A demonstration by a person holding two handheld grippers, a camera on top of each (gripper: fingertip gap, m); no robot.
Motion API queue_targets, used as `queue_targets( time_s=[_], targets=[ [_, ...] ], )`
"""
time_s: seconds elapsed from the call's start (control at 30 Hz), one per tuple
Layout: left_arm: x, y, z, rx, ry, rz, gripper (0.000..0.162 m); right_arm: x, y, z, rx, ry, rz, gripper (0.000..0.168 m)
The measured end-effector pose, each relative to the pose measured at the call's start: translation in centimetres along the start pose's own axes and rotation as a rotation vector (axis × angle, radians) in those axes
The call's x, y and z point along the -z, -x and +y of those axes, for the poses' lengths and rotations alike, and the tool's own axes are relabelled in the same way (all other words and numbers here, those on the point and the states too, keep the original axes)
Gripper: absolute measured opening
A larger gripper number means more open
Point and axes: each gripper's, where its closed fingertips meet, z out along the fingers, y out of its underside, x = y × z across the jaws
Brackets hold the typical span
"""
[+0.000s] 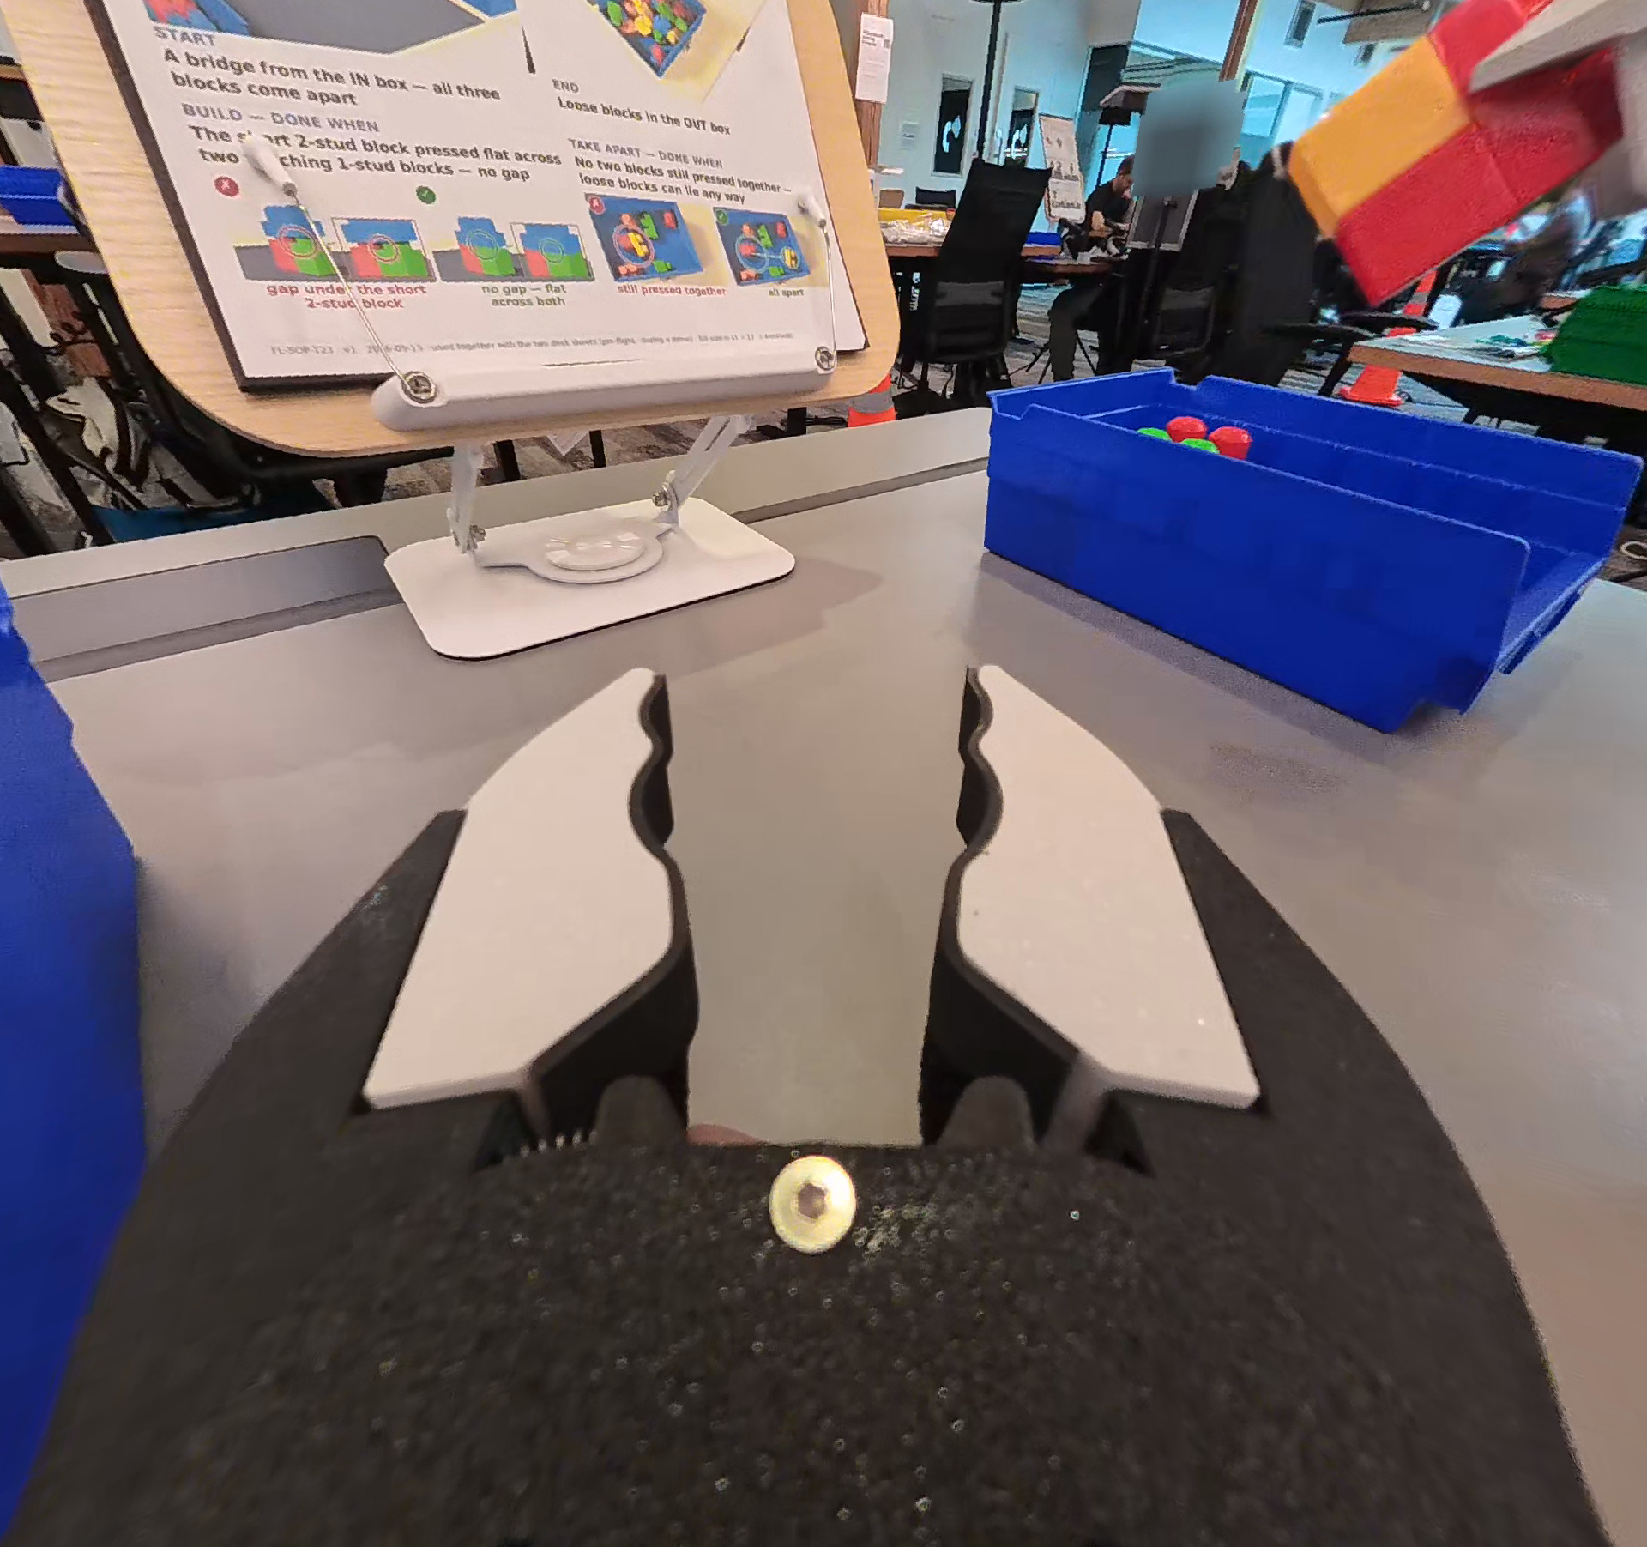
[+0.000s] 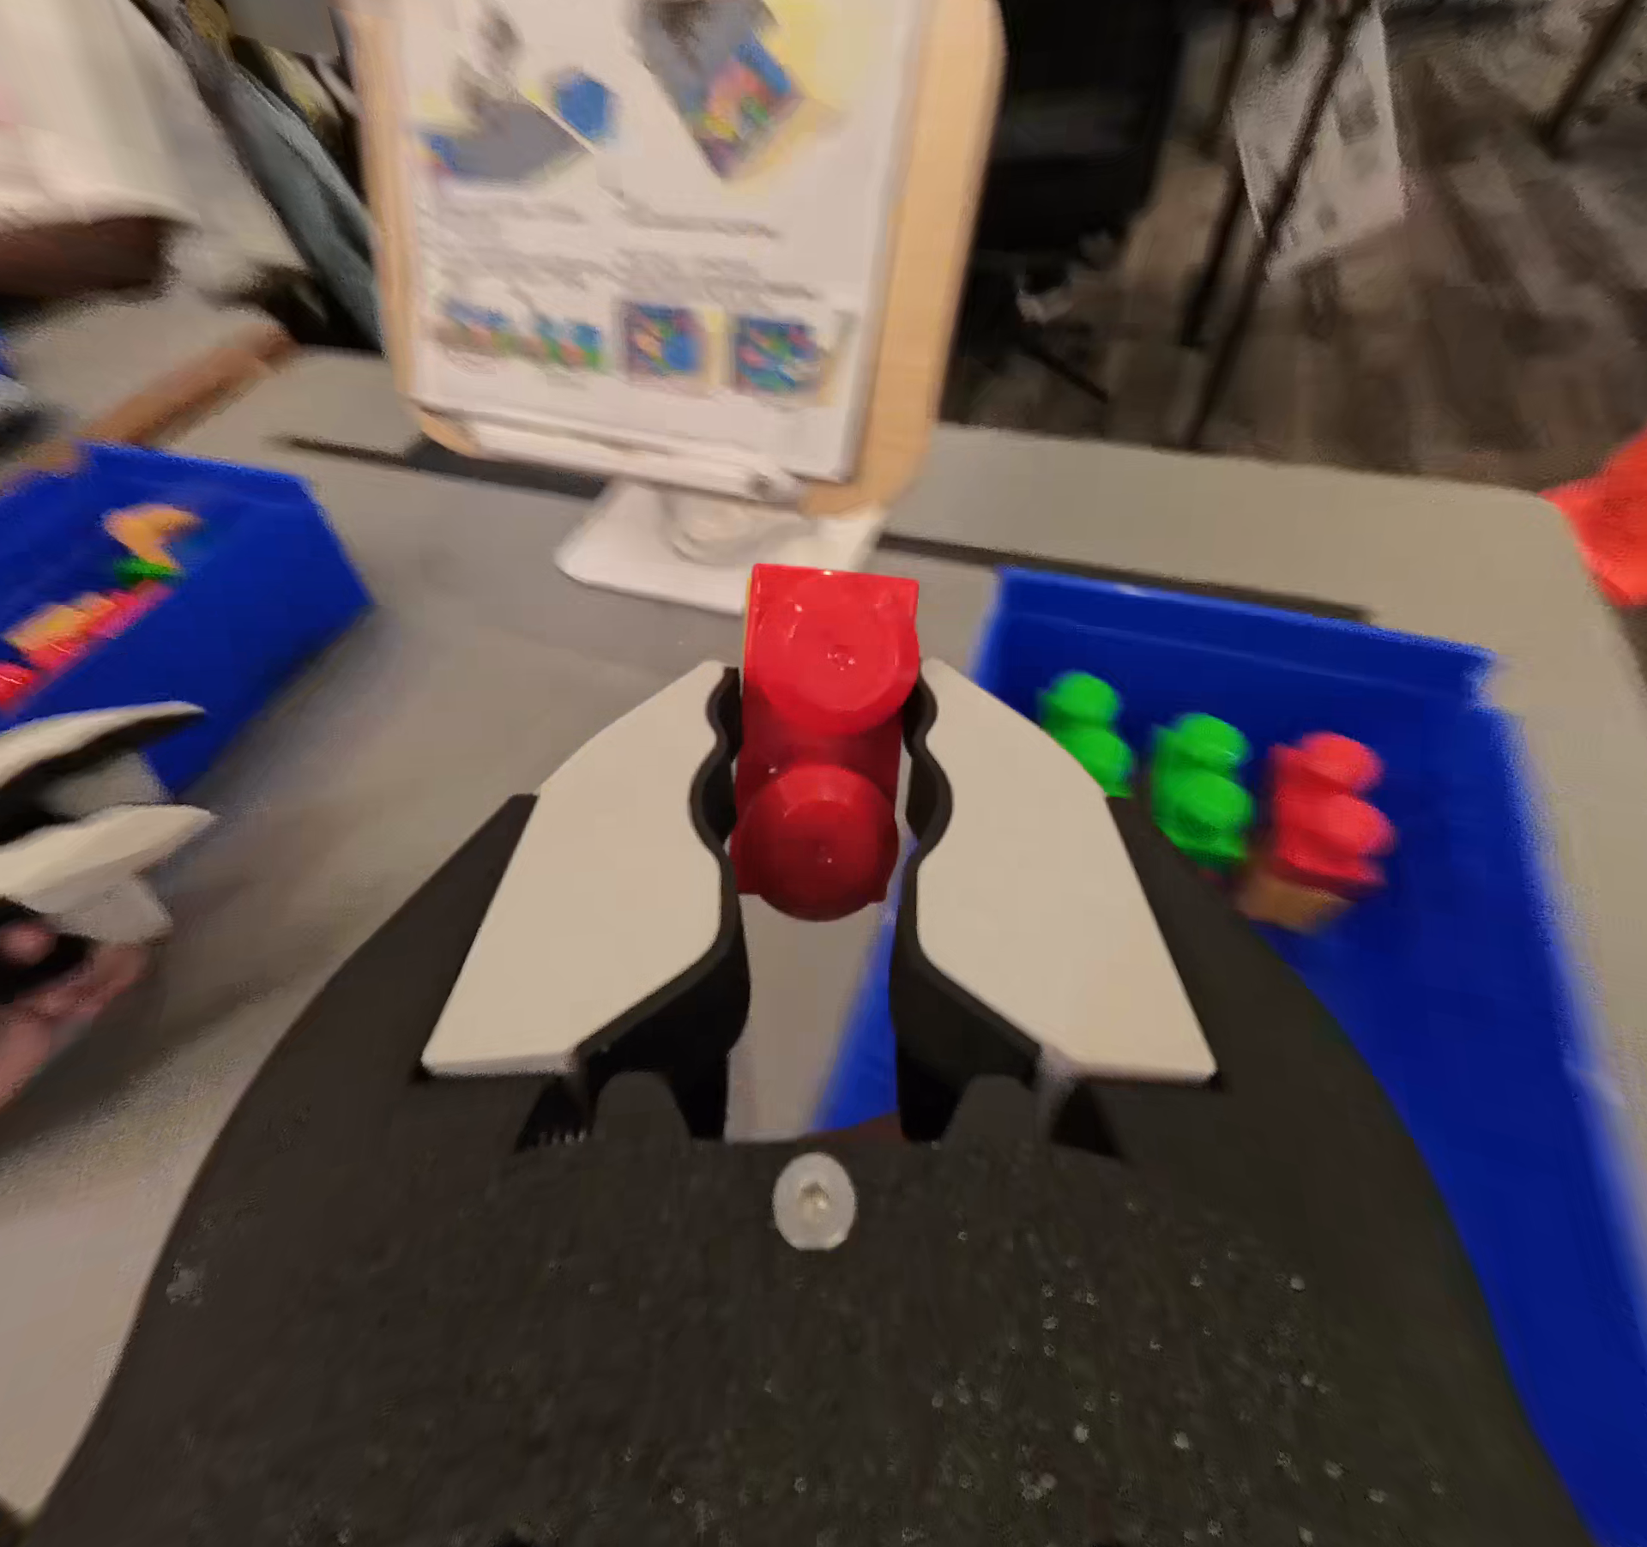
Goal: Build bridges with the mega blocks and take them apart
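Left bin [image 2: 178, 613]: blue, held assorted blocks, blurred. Left gripper [image 1: 807, 702]: fingers spread wide, nothing between them, above grey table [image 1: 1159, 925]. Sheet stand [image 1: 588, 577]: centre rear. Right gripper [image 2: 824, 702]: clamped on red two-stud block [image 2: 824, 755] joined to an orange block [image 1: 1372, 140], raised. Right bin [image 1: 1292, 577]: blue, held green and red blocks [image 2: 1199, 782].

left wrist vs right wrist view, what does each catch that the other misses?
Left wrist view only: the orange and lower red blocks pressed under the red two-stud block, and the open, empty left gripper close up.

Right wrist view only: the contents of the left blue bin, and the right gripper shut on the red two-stud block, studs toward the camera.

Both: the instruction stand, the grey table, and the right blue bin holding green and red blocks.
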Motion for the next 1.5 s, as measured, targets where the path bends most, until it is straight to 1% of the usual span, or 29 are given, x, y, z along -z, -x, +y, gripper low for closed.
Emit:
queue_targets(
  time_s=[0.07,0.1,0.13,0.27,0.37,0.47,0.57,0.63,0.8,0.87,0.9,0.97,1.03,1.1,1.13,1.17,1.2,1.23,1.27,1.33,1.4,1.47,1.5],
  targets=[
    [-0.1,-0.2,0.2,0.012,0.012,0.015,0.061,0.7,-5.5,0.5,0.038,0.162,0.131,0.035],
    [-0.2,-0.3,0.2,0.018,0.017,0.022,0.061,0.8,-8.1,1.6,0.047,0.261,0.194,0.035],
    [-0.3,-0.4,0.3,0.023,0.021,0.028,0.061,0.6,-10.1,3.2,0.057,0.369,0.221,0.035],
    [-0.5,-0.5,0.4,0.038,0.034,0.050,0.061,-1.8,-15.3,9.3,0.043,0.586,0.262,0.035],
    [-0.4,-0.3,0.4,0.033,0.035,0.043,0.061,-3.1,-17.1,13.1,0.027,0.703,0.296,0.035],
    [-0.4,-0.3,0.5,0.046,0.040,0.055,0.061,-4.1,-17.8,15.1,-0.002,0.747,0.327,0.036],
    [-0.5,-0.4,0.5,0.051,0.046,0.061,0.061,-4.6,-18.8,16.3,0.003,0.784,0.392,0.036],
    [-0.4,-0.4,0.6,0.048,0.047,0.063,0.061,-4.9,-19.3,16.7,0.003,0.782,0.428,0.036],
    [-0.6,-0.5,0.9,0.054,0.064,0.069,0.062,-4.9,-19.9,16.5,-0.027,0.728,0.458,0.037],
    [-0.6,-0.5,1.0,0.048,0.068,0.065,0.062,-4.3,-20.0,15.4,0.025,0.690,0.492,0.057],
    [-0.6,-0.4,1.1,0.045,0.070,0.060,0.062,-3.9,-19.7,14.1,0.053,0.642,0.504,0.062],
    [-0.5,-0.2,1.1,0.045,0.070,0.055,0.062,-2.8,-17.5,10.2,0.112,0.491,0.514,0.063],
    [-0.6,-0.1,1.1,0.050,0.069,0.049,0.063,-2.1,-12.0,5.9,0.151,0.278,0.408,0.061],
    [-0.7,0.1,1.2,0.054,0.073,0.045,0.063,-1.9,-3.6,3.1,0.134,0.060,0.161,0.053],
    [-0.7,0.0,1.3,0.056,0.079,0.046,0.063,-2.0,0.6,2.9,0.102,-0.005,0.029,0.043],
    [-0.8,0.0,1.4,0.058,0.085,0.049,0.063,-2.3,4.7,3.7,0.067,-0.021,-0.111,0.042],
    [-0.8,-0.1,1.5,0.058,0.090,0.052,0.064,-2.7,8.5,5.0,0.038,-0.003,-0.245,0.047],
    [-0.9,-0.1,1.6,0.056,0.093,0.052,0.064,-3.2,11.7,6.7,0.021,0.019,-0.348,0.052],
    [-0.9,0.0,1.7,0.053,0.094,0.049,0.064,-3.6,14.1,8.4,0.023,0.035,-0.409,0.054],
    [-0.9,0.1,1.8,0.049,0.097,0.045,0.064,-4.3,17.2,11.1,0.023,-0.005,-0.469,0.053],
    [-0.9,0.1,1.9,0.053,0.103,0.043,0.064,-5.2,18.6,13.9,0.048,0.038,-0.476,0.057],
    [-1.1,-0.1,2.0,0.065,0.109,0.051,0.064,-5.9,18.4,16.0,0.089,0.098,-0.436,0.058],
    [-1.3,-0.2,2.1,0.067,0.114,0.053,0.065,-6.0,18.2,16.2,0.088,0.100,-0.436,0.058]
  ],
)
